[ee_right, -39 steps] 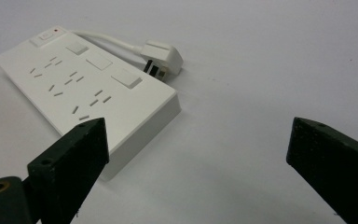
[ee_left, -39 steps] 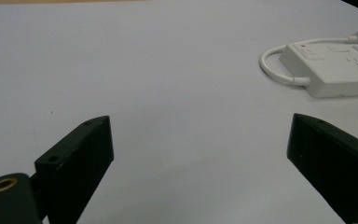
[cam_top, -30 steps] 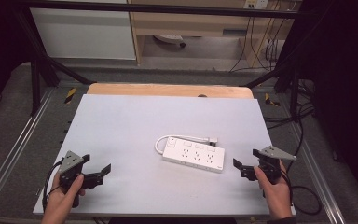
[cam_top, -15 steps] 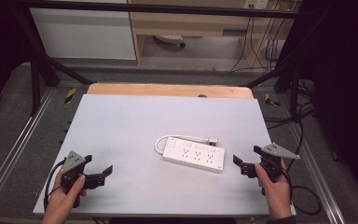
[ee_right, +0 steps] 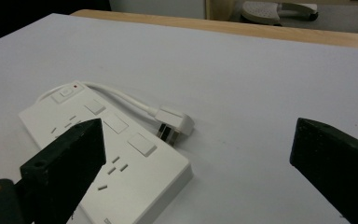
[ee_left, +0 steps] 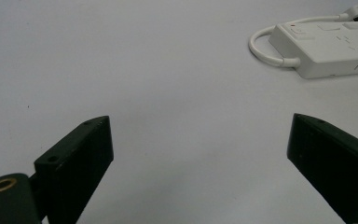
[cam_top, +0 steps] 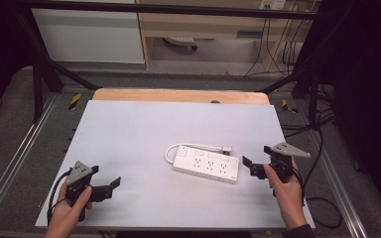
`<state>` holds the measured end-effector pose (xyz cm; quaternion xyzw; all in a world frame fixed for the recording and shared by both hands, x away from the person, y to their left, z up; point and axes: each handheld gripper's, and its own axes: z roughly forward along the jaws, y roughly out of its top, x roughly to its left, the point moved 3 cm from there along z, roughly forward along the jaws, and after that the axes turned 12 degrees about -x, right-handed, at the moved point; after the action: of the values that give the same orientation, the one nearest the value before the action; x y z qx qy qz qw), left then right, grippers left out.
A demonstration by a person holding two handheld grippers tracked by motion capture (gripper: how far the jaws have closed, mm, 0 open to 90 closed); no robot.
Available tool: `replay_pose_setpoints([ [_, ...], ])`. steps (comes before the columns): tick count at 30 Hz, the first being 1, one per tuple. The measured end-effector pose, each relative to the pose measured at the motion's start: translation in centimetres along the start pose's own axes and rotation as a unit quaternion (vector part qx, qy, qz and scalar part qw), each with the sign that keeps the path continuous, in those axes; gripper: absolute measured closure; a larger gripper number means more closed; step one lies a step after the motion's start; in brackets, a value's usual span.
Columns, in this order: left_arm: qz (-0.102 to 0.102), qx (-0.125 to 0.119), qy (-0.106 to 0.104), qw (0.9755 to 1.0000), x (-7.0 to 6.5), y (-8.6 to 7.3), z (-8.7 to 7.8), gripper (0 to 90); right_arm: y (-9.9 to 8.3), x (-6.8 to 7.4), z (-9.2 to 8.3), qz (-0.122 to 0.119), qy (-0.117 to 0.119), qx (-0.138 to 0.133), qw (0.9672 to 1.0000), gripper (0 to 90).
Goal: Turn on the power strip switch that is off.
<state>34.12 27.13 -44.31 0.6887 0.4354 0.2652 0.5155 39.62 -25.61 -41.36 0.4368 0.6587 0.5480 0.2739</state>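
A white power strip [cam_top: 206,164] lies flat on the pale table [cam_top: 144,129], right of centre. Its short cord loops from the left end round to a plug [cam_top: 226,148] lying behind it. My left gripper [cam_top: 110,188] is open near the front left corner, well apart from the strip, with bare table between its jaws. In the left gripper view [ee_left: 200,123] the strip [ee_left: 326,44] sits far off at the upper right. My right gripper [cam_top: 250,167] is open just right of the strip's right end. In the right gripper view [ee_right: 198,126] the strip [ee_right: 107,154] and plug [ee_right: 175,122] lie close ahead on the left.
A wooden strip [cam_top: 178,95] runs along the table's far edge. Metal rails [cam_top: 10,163] flank both sides, and black cables [cam_top: 322,198] trail on the floor at the right. Cabinets [cam_top: 89,34] stand beyond the table.
My right gripper has shifted slightly forward and leftward, closer to the strip's right end. The left gripper has hardly moved. Both stay open.
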Motion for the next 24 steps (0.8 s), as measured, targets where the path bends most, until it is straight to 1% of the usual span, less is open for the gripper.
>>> replay_pose_setpoints([
  [1, 0.001, 0.000, 0.000, 1.0000, 0.0, 0.0, 0.0, 7.0, 0.4, 0.1, 0.2, 0.003, 0.005, -0.004, 1.0000, 3.3],
  [2, 0.001, 0.000, -0.001, 1.0000, 0.0, 0.0, 0.0, 7.0, 0.6, 0.1, 0.4, 0.000, 0.006, -0.006, 1.0000, 3.1],
  [6, 0.000, 0.001, -0.001, 1.0000, 0.0, 0.0, 0.0, 7.0, 1.3, 0.3, 0.7, 0.002, 0.002, -0.015, 0.9999, 2.7],
  [7, 0.000, 0.000, -0.002, 1.0000, 0.0, 0.0, 0.0, 7.0, 1.7, 0.3, 0.9, -0.003, 0.002, -0.017, 0.9998, 2.7],
  [9, -0.002, 0.000, -0.002, 1.0000, 0.0, 0.0, 0.0, 7.0, 2.1, 0.5, 1.2, -0.003, 0.003, -0.021, 0.9998, 3.1],
  [14, -0.002, 0.001, 0.000, 1.0000, 0.0, -0.1, 0.0, 7.0, 2.7, 0.7, 1.7, 0.003, 0.005, -0.030, 0.9995, 4.5],
  [22, -0.006, 0.000, 0.000, 1.0000, 0.1, -0.1, 0.0, 7.0, 3.5, 0.8, 2.5, 0.000, 0.002, -0.031, 0.9995, 4.8],
  [24, -0.006, -0.001, 0.000, 1.0000, 0.0, -0.1, 0.0, 7.0, 3.7, 0.9, 2.7, -0.007, 0.001, -0.030, 0.9995, 4.4],
])
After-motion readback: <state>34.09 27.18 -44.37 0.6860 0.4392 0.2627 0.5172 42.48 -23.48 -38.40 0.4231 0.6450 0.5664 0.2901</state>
